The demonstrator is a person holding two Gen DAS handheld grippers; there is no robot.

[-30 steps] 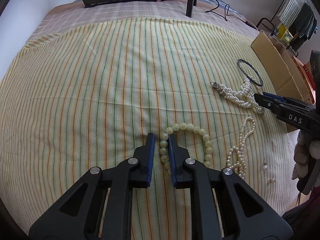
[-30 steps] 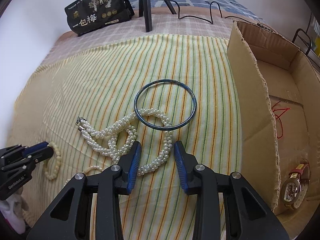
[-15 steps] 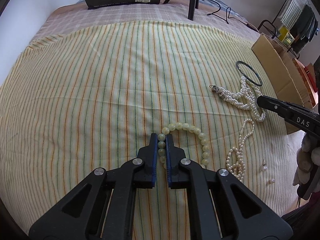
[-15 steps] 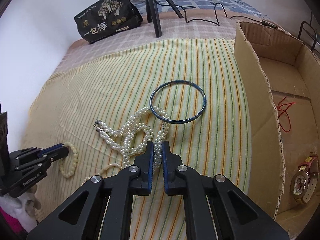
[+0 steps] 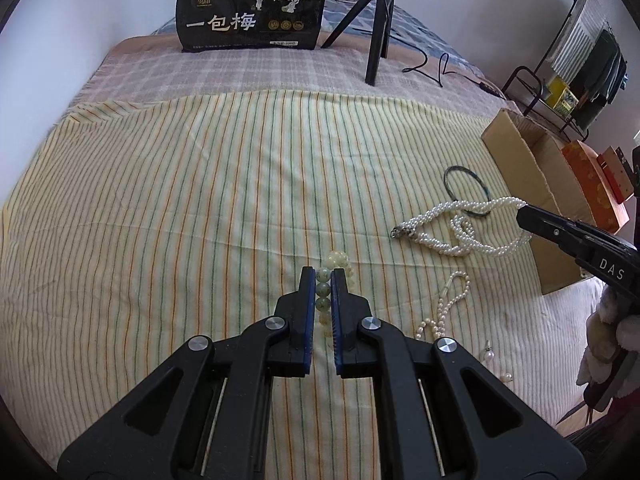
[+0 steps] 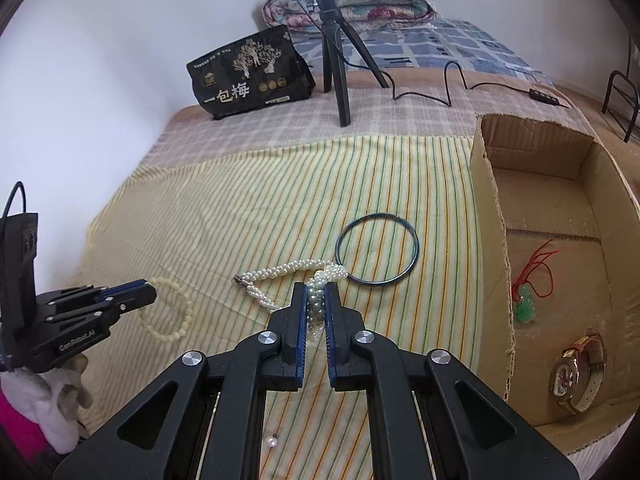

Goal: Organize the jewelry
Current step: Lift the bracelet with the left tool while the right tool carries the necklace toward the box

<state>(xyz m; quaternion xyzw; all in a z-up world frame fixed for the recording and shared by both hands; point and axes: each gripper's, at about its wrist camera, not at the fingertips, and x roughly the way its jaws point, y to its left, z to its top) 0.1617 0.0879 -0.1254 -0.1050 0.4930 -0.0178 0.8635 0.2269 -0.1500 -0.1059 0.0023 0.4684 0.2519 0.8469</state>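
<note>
At the left, the left gripper [image 5: 323, 276] pinches a bracelet of large pale-green round beads [image 6: 176, 312], its blue pads pressed against the strand; most of the loop hangs or trails by the yellow striped cloth [image 5: 180, 208] covering the bed. Just right of it a thin strand of small white pearls [image 5: 448, 308] lies loose on the cloth, with two or three separate small pearl pieces [image 5: 490, 354] near the front edge. Further right, the right gripper [image 6: 316, 294] is clamped on the thick twisted rope of white pearls [image 6: 280, 272]; one end of the rope is raised in the jaws while the clasp end trails on the cloth. The dark blue thin bangle [image 6: 378, 248] lies flat just beyond, touching or overlapping the pearl rope. At the far right the open brown cardboard box [image 6: 492, 240] already holds a green pendant on a red cord [image 6: 528, 304] and a gold wristwatch with a reddish strap [image 6: 576, 376]. So the job looks partly done: two pieces are boxed, two are gripped but not yet over the box, and the bangle, thin strand and loose pearls remain untouched
</note>
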